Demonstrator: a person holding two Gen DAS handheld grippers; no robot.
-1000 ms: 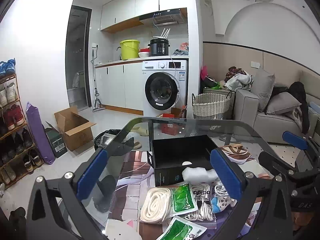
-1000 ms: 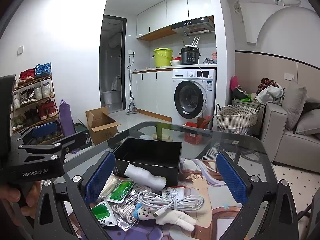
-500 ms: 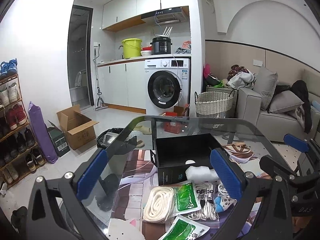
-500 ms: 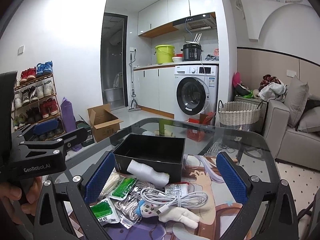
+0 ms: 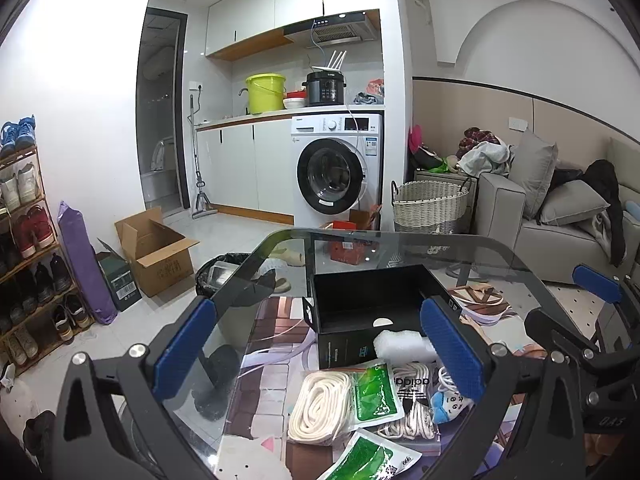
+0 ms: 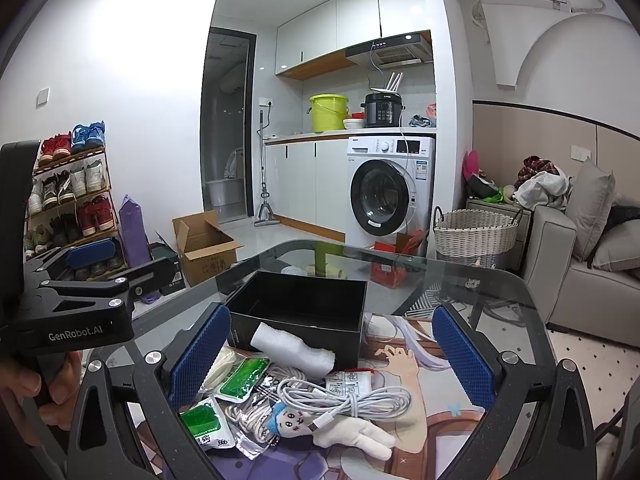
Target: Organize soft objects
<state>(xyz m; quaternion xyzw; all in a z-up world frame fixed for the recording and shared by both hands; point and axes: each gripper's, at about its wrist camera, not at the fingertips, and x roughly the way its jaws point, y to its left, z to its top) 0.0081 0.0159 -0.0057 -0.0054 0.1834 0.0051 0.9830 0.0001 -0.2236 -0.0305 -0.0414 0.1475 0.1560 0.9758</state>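
Observation:
An open black box (image 5: 372, 300) (image 6: 300, 304) stands on the glass table (image 5: 460, 248). In front of it lies a heap of soft things: a white foam roll (image 5: 402, 350) (image 6: 294, 348), a coil of white rope (image 5: 320, 406), green gel packs (image 5: 374, 390) (image 6: 244, 372), a white cable bundle (image 6: 352, 400) and a small plush doll (image 6: 340, 430) (image 5: 450, 398). My left gripper (image 5: 320, 352) hovers open above the heap, holding nothing. My right gripper (image 6: 326, 356) is open too, over the same heap, with nothing between its fingers.
A printed mat (image 6: 404, 364) covers the table under the heap. Beyond the table are a cardboard box (image 5: 156, 248), a washing machine (image 5: 336, 172), a wicker basket (image 5: 430, 206), a sofa (image 5: 560, 220) and a shoe rack (image 5: 24, 240).
Both views have shifted slightly, with the box and heap sliding a little in frame. Both grippers stay open and the objects on the table have not moved.

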